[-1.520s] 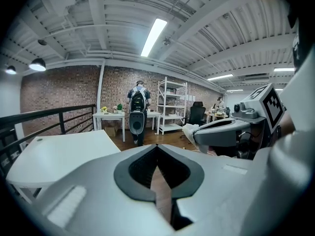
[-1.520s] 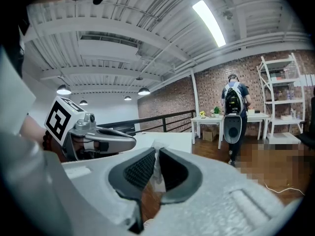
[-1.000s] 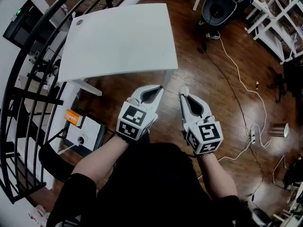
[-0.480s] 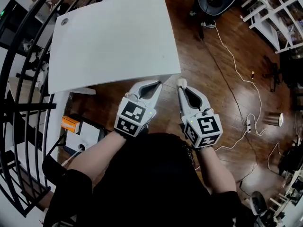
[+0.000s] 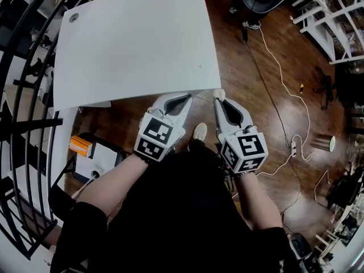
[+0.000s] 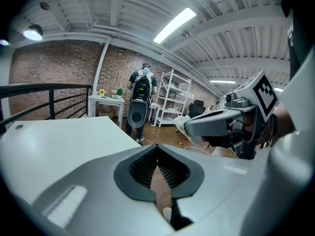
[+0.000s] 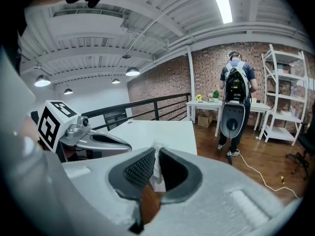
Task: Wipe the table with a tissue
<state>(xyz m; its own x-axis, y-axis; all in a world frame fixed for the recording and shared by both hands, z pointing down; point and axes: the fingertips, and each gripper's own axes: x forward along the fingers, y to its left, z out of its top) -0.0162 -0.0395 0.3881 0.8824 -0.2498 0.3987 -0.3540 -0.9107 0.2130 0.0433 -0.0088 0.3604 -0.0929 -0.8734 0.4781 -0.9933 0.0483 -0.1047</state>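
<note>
1. Table. The white rectangular table [image 5: 136, 44] fills the upper left and centre of the head view. It stands on a dark polished wooden floor [image 5: 256, 101]. A black metal railing [image 5: 23, 124] curves down the left edge of the frame.

2. Left claw. I see the left claw [image 5: 189, 97] just below the table's near edge, left of centre in the head view, tips toward the table. In the left gripper view its jaws are clenched tip to tip [image 6: 157, 149] with nothing between the ribbed pads. The tabletop [image 6: 59, 141] lies beyond, at left of frame.

3. Right claw. The right claw [image 5: 218, 99] sits beside the left one, the two apart, with its tips at the table's near right corner. In the right gripper view the jaws [image 7: 156, 149] are clamped on a crumpled white paper tissue [image 7: 156, 170], which stands upright between the pads and pokes out past the tips.

4. Tissue position. In the head view the tissue [image 5: 216, 94] shows as a small white lump at the right claw's tip, right at the table corner. I cannot tell whether it touches the table.

5. Surroundings. A white cable [image 5: 278, 61] trails across the floor at right of frame. In the right gripper view a person with a backpack [image 7: 236, 90] stands at upper right, well beyond the table [image 7: 157, 129].
</note>
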